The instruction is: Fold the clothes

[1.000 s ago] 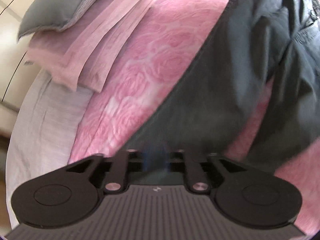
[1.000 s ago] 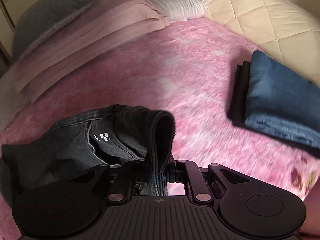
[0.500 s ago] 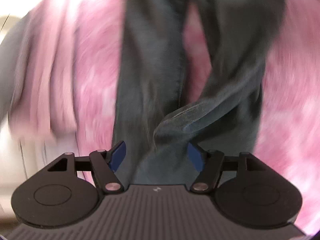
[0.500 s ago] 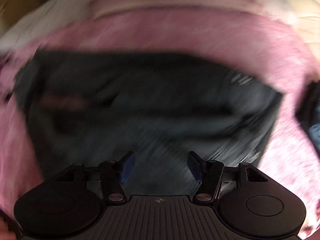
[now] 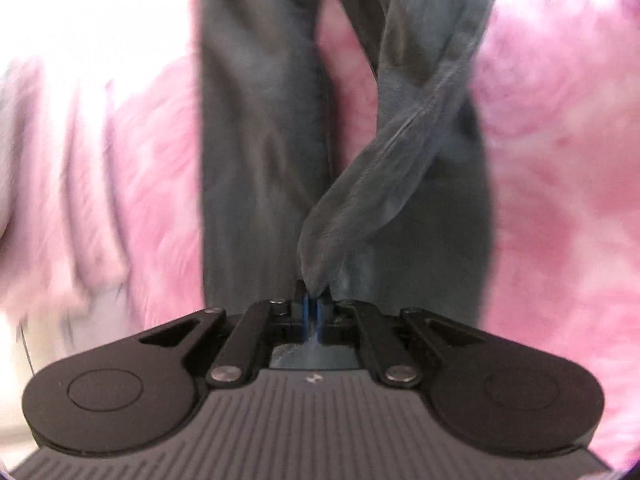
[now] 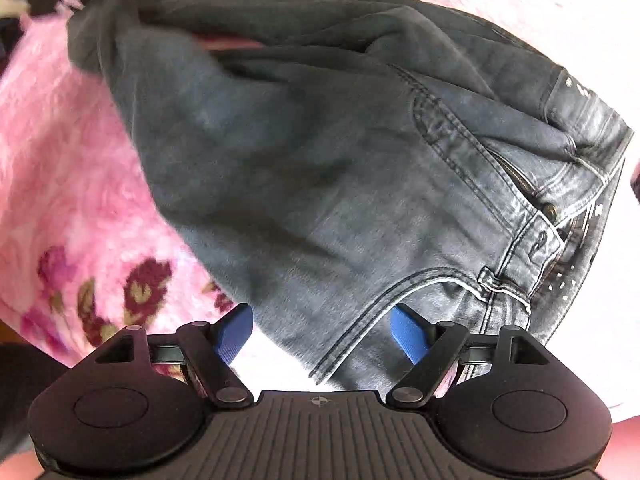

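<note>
A pair of dark grey jeans [image 6: 304, 152] lies on the pink fluffy blanket [image 6: 52, 160]. In the right wrist view the waistband with its button [image 6: 550, 211] is at the right. My right gripper [image 6: 320, 334] is open, its blue pads on either side of the jeans' near hem edge. In the left wrist view the two legs [image 5: 260, 128] stretch away from me, and the right one is twisted. My left gripper [image 5: 313, 314] is shut on the end of that twisted leg [image 5: 340, 232].
The pink blanket [image 5: 560, 184] covers the bed on both sides of the jeans. A dark red flower pattern [image 6: 140, 292] marks the blanket near the right gripper. A pale pink fold of bedding [image 5: 60, 184] lies at the left.
The left gripper has closed on the twisted leg end after standing open half a second ago. The right gripper let go of the waistband and now stands open over the spread jeans.
</note>
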The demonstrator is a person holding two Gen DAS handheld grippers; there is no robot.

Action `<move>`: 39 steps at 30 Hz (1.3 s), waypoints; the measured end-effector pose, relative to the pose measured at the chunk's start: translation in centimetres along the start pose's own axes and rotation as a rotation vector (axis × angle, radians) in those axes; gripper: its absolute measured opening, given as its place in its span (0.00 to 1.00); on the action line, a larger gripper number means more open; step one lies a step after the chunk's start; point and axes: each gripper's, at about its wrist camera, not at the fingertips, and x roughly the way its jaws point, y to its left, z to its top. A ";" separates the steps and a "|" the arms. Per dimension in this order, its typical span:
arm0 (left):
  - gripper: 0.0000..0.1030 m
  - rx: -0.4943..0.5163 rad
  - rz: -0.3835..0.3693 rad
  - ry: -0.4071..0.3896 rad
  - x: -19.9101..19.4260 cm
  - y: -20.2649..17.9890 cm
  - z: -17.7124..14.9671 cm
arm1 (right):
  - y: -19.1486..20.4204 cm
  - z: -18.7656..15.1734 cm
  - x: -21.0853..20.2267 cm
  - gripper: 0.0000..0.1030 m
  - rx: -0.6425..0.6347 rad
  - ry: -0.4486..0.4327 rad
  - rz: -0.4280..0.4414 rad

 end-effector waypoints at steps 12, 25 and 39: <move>0.00 -0.241 -0.104 0.196 -10.8 -18.3 0.9 | 3.9 -4.0 2.7 0.15 -0.484 -0.093 -0.142; 0.36 -0.321 -0.008 0.175 -9.1 -21.7 5.4 | 0.6 -6.5 -2.3 0.09 -0.485 -0.020 -0.211; 0.36 -0.161 0.020 0.149 -3.5 -21.5 6.1 | -9.9 -10.3 -3.1 0.73 0.659 -0.148 0.058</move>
